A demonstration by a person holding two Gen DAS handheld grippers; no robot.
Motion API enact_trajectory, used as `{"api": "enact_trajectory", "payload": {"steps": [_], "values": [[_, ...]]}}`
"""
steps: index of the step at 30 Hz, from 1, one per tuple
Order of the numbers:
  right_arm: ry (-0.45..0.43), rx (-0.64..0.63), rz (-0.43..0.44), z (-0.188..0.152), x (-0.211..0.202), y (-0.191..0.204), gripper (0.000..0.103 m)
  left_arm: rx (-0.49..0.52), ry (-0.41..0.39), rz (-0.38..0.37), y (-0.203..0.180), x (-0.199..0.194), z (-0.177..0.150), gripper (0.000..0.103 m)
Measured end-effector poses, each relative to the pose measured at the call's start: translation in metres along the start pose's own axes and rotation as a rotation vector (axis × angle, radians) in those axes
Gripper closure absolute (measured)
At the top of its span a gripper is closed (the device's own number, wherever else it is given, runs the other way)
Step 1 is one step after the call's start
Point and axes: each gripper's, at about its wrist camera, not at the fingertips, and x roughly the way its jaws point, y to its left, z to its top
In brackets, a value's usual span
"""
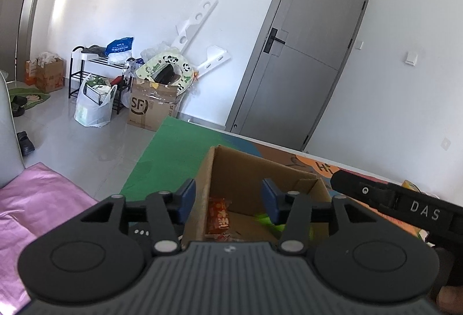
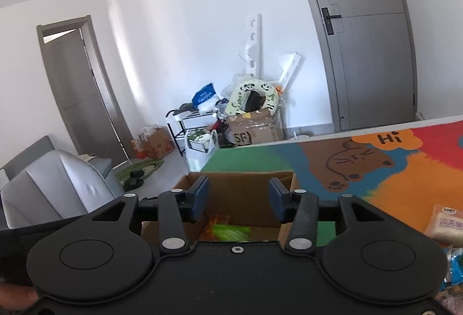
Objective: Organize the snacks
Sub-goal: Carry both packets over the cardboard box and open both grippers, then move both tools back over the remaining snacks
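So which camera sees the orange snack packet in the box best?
The left wrist view. There the orange snack packet shows clearly between the open fingers, leaning against the cardboard box wall. The right wrist view shows only an orange sliver of it beside the green packet.

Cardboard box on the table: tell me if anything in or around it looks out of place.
Nothing stands out. The cardboard box sits open and upright on the colourful mat, with an orange snack packet and a green packet inside. A pale packet lies loose on the mat, not yet boxed.
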Motion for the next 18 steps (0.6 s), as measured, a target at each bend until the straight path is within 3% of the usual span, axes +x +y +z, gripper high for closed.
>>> {"api": "enact_trajectory", "payload": {"steps": [8,18], "values": [[-0.001,0.028,-0.058,-0.006,-0.022,-0.012,0.056,0.006,-0.006,-0.013,-0.009,-0.007,-0.004,0.027],[0.005,0.062,-0.125,-0.024,-0.056,-0.040,0.049,0.054,0.020,-0.036,-0.036,-0.009,-0.015,0.018]]}}
